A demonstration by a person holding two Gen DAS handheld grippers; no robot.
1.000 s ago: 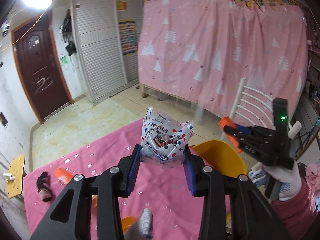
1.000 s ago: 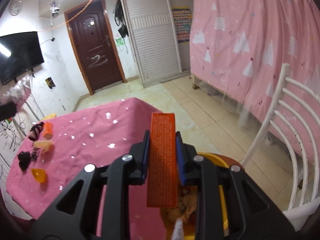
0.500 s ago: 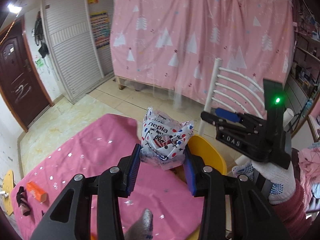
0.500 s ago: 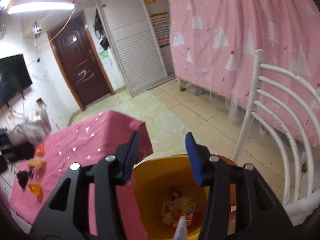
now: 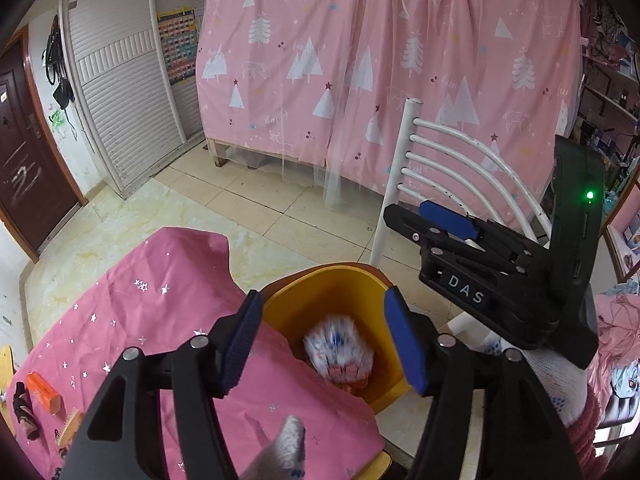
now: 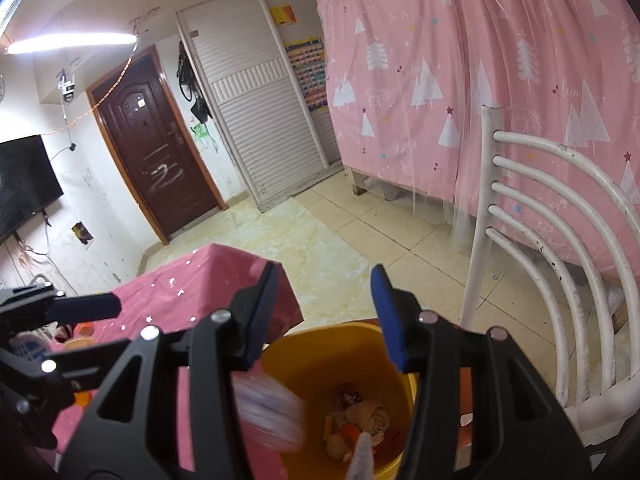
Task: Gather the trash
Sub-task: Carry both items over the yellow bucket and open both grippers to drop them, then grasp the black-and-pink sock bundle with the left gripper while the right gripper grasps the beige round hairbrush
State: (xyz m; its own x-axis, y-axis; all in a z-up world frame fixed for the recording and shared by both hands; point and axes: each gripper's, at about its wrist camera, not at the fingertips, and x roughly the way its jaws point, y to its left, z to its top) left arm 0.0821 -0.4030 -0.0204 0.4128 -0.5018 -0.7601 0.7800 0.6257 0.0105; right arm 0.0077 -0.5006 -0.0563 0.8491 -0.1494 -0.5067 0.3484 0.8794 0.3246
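My left gripper (image 5: 324,308) hangs over the yellow bin (image 5: 332,270), its jaws opening with nothing between them. Below it the white nepia wrapper (image 5: 338,350) is blurred inside the bin, free of the pads. In the right wrist view the same wrapper (image 6: 268,412) shows as a blur at the bin's (image 6: 320,334) left wall, beside food scraps (image 6: 360,424). My right gripper (image 6: 325,280) is open and empty above the bin's far rim. It also shows at the right of the left wrist view as the right gripper (image 5: 440,220), held by a gloved hand.
The bin stands against the edge of a table under a pink starred cloth (image 5: 160,320). An orange packet (image 5: 42,390) and a small brush (image 5: 68,424) lie at the table's far left. A white chair (image 5: 460,160) stands right behind the bin, a pink curtain (image 5: 380,60) beyond.
The left gripper swung right over the bin and let go of the wrapper, which dropped in. The right gripper released the orange strip, opened, and has stayed open.
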